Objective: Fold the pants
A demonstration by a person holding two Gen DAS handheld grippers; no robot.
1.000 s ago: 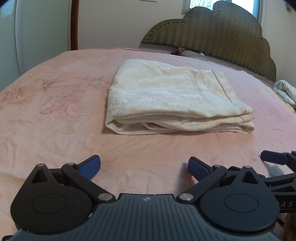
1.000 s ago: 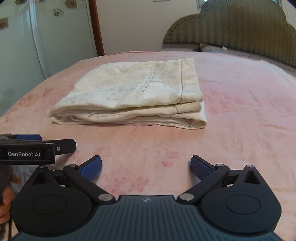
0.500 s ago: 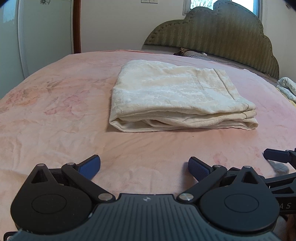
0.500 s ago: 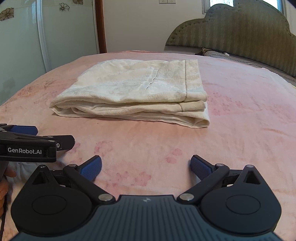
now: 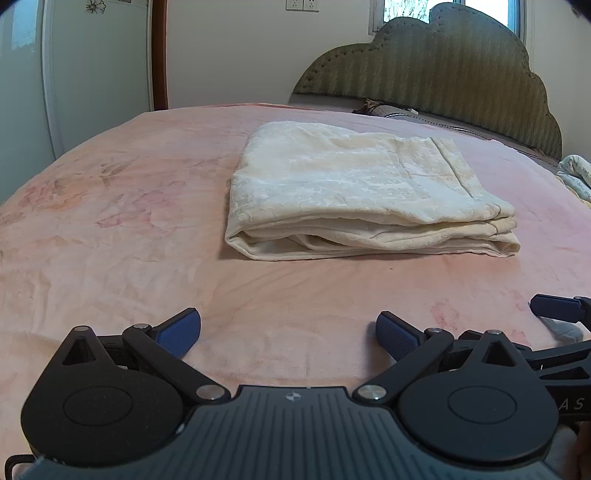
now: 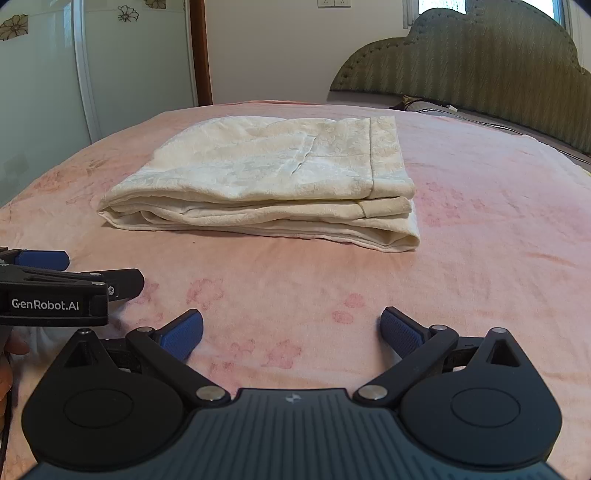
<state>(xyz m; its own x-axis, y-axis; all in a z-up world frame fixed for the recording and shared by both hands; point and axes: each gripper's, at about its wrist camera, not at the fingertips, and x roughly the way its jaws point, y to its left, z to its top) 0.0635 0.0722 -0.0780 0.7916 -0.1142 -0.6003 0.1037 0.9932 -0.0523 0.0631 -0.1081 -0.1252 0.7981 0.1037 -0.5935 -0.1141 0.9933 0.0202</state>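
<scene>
Bedroom. Bed (image 5: 110, 236) w/ pink floral-print cover fills most of both views. Olive-green padded headboard (image 5: 443, 85), scalloped top, vertical stripes, at far end. Cream wall (image 5: 229, 51) behind; double white socket (image 5: 302, 4) high on it. Window (image 5: 406, 13) above headboard, daylight coming thru. Dark wood door frame (image 5: 159, 55) at left; pale wardrobe panels (image 6: 37, 81) w/ flower decals beside it. Bundled bedding (image 5: 576, 177) at bed's right edge.

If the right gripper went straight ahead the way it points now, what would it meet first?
Most likely the folded pants. The right gripper is open and empty over bare pink bedspread, and the stack's near layered edge lies straight ahead. How high the fingers ride is unclear, so they might brush the bedspread first.
</scene>
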